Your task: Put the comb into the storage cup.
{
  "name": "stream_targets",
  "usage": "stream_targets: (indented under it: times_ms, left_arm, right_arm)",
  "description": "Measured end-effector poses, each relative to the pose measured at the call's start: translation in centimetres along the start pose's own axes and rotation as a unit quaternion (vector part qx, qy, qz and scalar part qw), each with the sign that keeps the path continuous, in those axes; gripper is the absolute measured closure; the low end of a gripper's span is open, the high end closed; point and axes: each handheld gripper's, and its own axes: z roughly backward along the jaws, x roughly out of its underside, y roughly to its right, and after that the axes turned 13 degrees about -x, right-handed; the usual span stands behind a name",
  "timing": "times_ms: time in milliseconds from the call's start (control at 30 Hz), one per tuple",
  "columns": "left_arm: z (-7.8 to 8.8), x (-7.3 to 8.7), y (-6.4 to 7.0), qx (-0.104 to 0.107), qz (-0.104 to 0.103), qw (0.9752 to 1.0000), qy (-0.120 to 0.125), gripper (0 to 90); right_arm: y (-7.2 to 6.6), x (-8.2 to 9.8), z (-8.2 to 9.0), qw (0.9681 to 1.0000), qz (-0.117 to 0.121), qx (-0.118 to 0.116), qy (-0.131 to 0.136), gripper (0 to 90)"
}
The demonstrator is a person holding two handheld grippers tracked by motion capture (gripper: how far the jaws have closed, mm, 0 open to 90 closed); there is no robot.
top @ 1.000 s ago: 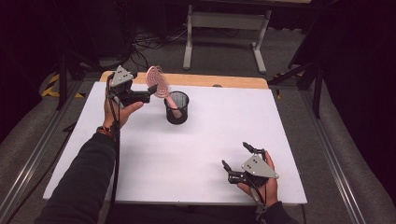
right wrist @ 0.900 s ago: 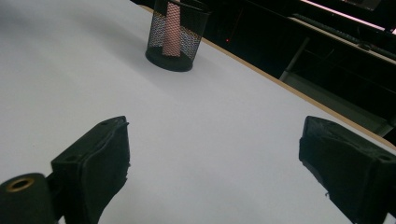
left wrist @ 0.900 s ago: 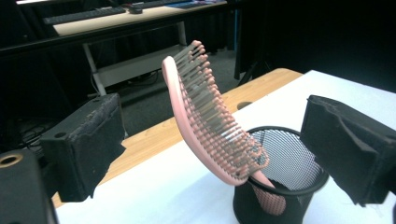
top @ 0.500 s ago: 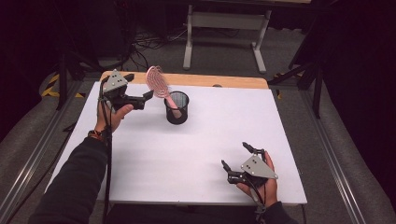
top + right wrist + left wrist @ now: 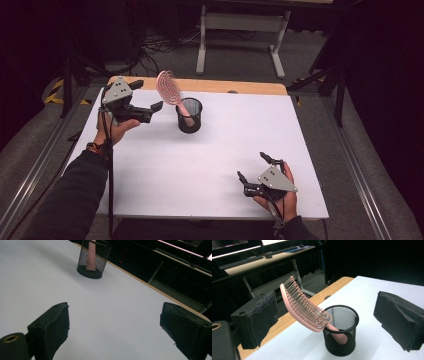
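Gaping wide with nothing between its jaws, the left gripper (image 5: pixel 145 102) hangs above the table's far left corner, its black pads (image 5: pixel 259 315) framing the brush (image 5: pixel 304 306) without touching it. That pink brush stands handle-down in the black mesh cup (image 5: pixel 189 115), near the far edge and left of the middle; its bristled head leans up and out over the rim toward the left gripper, which is just beside it. The right gripper (image 5: pixel 256 175) is likewise spread and empty, held low at the near edge, right of centre and well apart from the cup, with bare white table (image 5: pixel 210 165) ahead of it. The risk, as I judge it, lies with the lean — the head overhangs the rim on one side, so a jaw brushing it from the left could lever the light cup over or skid it toward the wooden strip at the far edge. A grab at the bristles, not the spine, might also slip, since they give. Closing too low could catch the rim along with the brush and lift both. The left hand (image 5: pixel 116 129) is raised off the table, forearm reaching up along the left edge, the gripper pointing rightward at the cup. The right hand (image 5: pixel 280 197) sits low, cupped under its gripper, jaws aimed up the table and leftward.
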Motion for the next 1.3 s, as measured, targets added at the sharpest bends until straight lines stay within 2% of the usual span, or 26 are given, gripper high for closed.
stream_targets:
  times_ms: [500, 767, 867, 1033, 1300]
  left_arm:
    - [1.2, 0.2, 0.9, 0.011, -0.020, 0.9997, 0.001, 5.9]
    - [2.1, 0.2, 1.6, 0.019, -0.030, 0.9993, 0.011, 5.8]
    - [2.4, 0.3, 2.0, 0.012, -0.033, 0.9993, 0.010, 5.9]
    - [2.9, 0.5, 2.7, 0.029, -0.035, 0.9989, 0.009, 5.9]
    - [3.5, 0.7, 3.7, 0.037, -0.045, 0.9982, 0.009, 5.9]
  right_arm:
    - [0.2, -0.1, 0.2, 1.0000, 0.004, 0.005, 0.004, 9.8]
    - [0.3, -0.1, 0.3, 1.0000, 0.004, 0.008, 0.003, 9.8]
    - [0.3, -0.2, 0.3, 1.0000, 0.004, 0.008, 0.003, 9.8]
    - [0.2, -0.2, 0.3, 1.0000, 0.006, 0.007, 0.003, 9.8]
    - [0.2, -0.2, 0.3, 0.9999, 0.007, 0.007, 0.002, 9.8]
